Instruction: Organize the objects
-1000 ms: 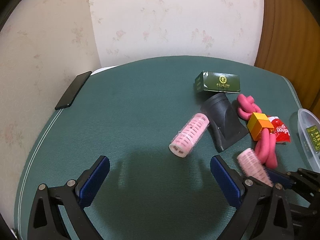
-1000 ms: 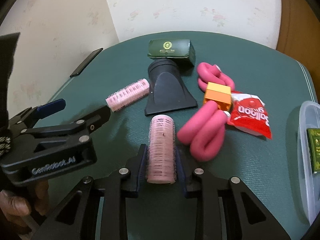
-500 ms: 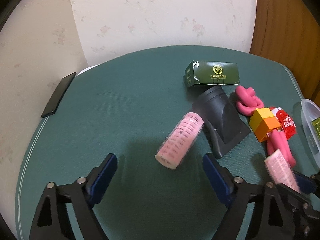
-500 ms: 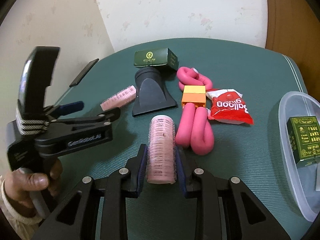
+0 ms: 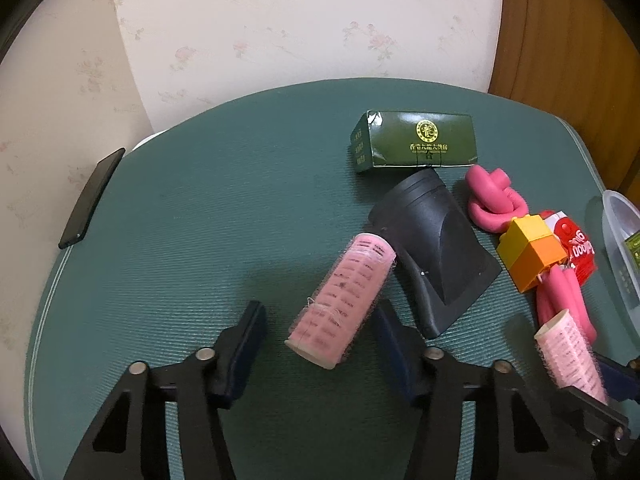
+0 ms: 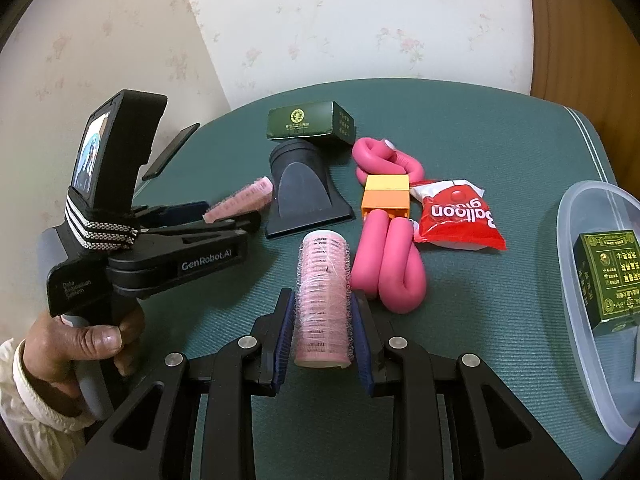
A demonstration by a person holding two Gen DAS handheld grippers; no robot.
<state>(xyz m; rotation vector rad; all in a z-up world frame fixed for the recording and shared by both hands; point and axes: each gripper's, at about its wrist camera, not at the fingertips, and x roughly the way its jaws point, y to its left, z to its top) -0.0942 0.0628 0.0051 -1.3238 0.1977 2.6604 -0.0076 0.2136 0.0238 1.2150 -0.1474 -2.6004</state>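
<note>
Pink roller [image 5: 340, 300] between closing left tool [image 5: 318, 340] pads, right pad touching.

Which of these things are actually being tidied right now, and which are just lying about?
In hand:
- hair roller, clamped in right gripper
- second hair roller, left gripper closing around it

Lying about:
- green box
- dryer nozzle
- balloon glue packet
- phone

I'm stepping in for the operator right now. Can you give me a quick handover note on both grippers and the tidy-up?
Right gripper: shut on a pink hair roller, lifted.
Left gripper: jaws closing around the second roller on the table, not yet gripped.
Done: one small green box sits in the clear tub.
Left on the table: larger green box, black nozzle, pink foam twists, orange block, red balloon pack.
</note>
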